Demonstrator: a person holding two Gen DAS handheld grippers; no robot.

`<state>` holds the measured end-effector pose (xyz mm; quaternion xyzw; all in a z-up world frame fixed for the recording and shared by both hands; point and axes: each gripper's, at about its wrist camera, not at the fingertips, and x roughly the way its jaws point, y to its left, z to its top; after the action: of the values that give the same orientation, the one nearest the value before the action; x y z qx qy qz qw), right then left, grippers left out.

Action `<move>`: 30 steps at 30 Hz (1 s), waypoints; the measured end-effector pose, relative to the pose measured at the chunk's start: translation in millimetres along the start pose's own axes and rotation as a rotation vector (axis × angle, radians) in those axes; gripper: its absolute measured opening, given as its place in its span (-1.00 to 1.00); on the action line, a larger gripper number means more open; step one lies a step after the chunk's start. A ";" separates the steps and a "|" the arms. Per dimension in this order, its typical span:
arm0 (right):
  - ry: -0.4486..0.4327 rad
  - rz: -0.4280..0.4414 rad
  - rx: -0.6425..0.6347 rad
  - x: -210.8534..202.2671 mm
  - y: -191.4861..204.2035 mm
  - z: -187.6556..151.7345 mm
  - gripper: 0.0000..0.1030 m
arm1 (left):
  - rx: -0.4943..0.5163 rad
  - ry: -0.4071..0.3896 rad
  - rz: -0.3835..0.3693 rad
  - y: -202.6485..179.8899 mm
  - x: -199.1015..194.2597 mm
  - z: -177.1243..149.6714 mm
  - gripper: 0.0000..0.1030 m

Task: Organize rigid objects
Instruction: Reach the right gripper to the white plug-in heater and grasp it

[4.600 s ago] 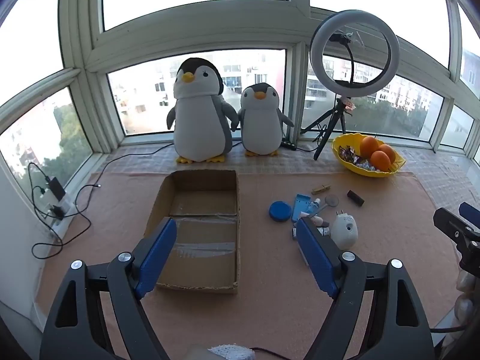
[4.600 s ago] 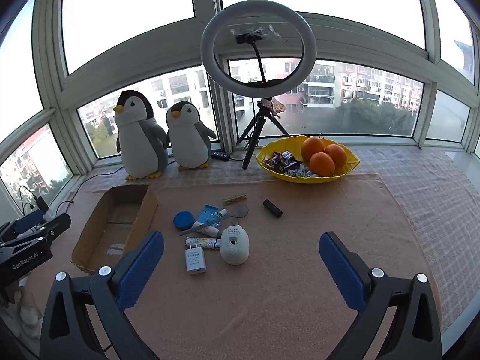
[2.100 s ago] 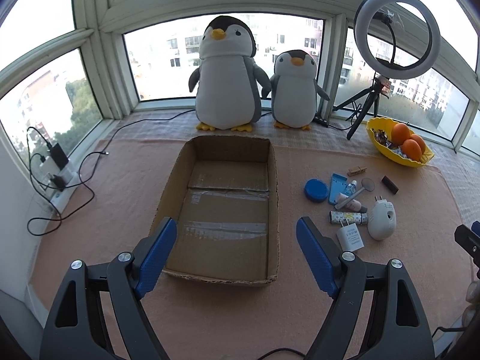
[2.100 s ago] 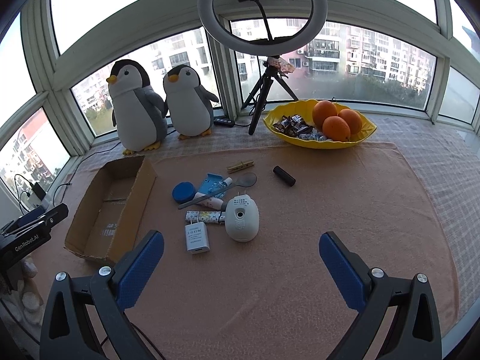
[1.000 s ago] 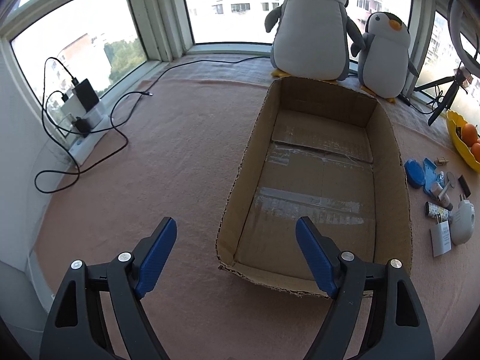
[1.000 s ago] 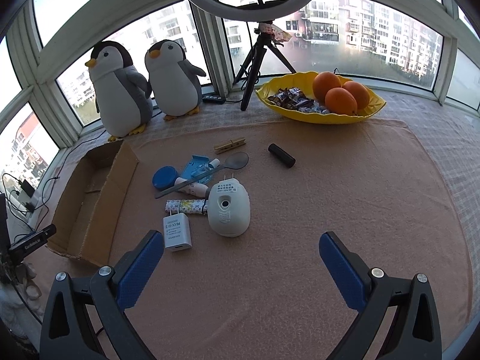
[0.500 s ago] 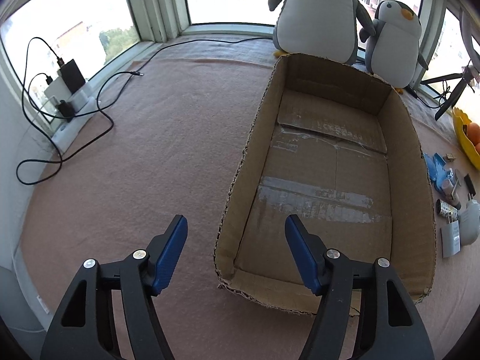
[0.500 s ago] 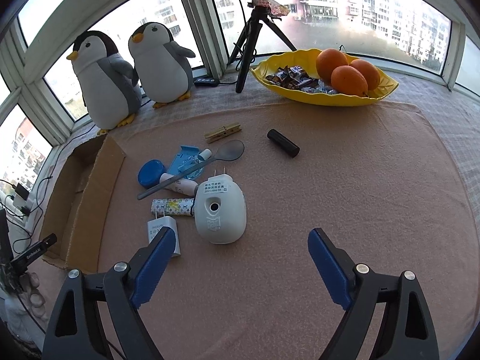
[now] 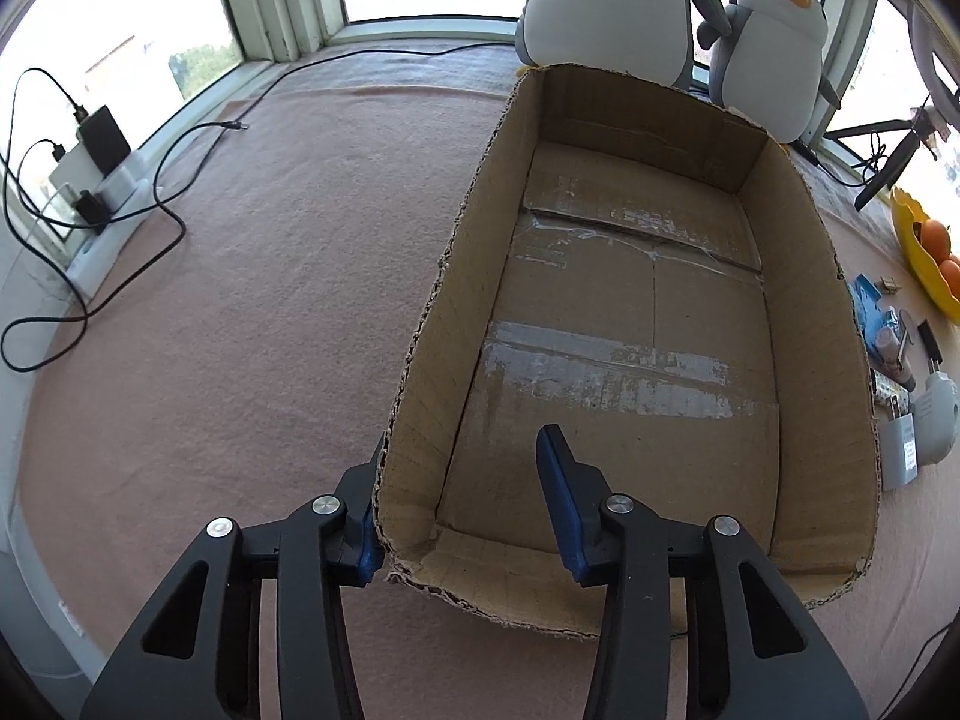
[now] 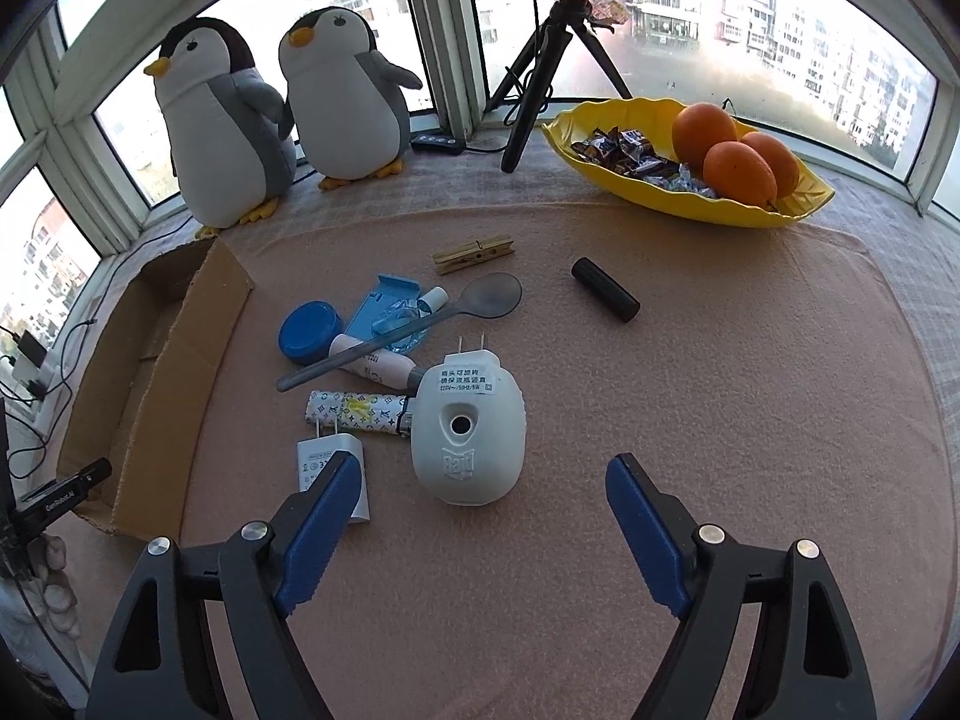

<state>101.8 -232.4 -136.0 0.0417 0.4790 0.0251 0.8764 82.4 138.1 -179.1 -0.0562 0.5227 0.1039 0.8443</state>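
Grippers have both closed in on their targets since a second ago. My left gripper (image 9: 459, 501), part open, now straddles the near-left corner of the box (image 9: 840, 360), one finger outside the wall, one inside, not yet clamped. My right gripper (image 10: 483, 510), wide open and empty, hovers over the white plug-in (image 10: 468, 435); loose items lie beside the box.

My left gripper (image 9: 462, 492) straddles the near left corner of the open cardboard box (image 9: 840, 324): one blue finger outside the wall, the other inside, jaws apart. Two plush penguins (image 9: 606, 6) stand behind the box.
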 end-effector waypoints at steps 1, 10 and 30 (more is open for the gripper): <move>0.000 -0.008 -0.008 3.1 2.1 1.5 0.56 | 0.003 0.000 0.005 -0.9 0.5 0.2 -0.20; 0.061 -0.070 -0.071 41.8 12.6 10.7 0.37 | 0.011 -0.002 0.004 -0.5 3.5 -0.3 -0.23; 0.122 -0.067 -0.112 68.1 12.5 7.9 0.00 | 0.004 -0.003 0.004 -0.7 6.8 -1.0 -0.23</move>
<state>145.2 -214.7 -187.6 -0.0250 0.5305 0.0250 0.8469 84.6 138.0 -185.6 -0.0533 0.5217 0.1045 0.8451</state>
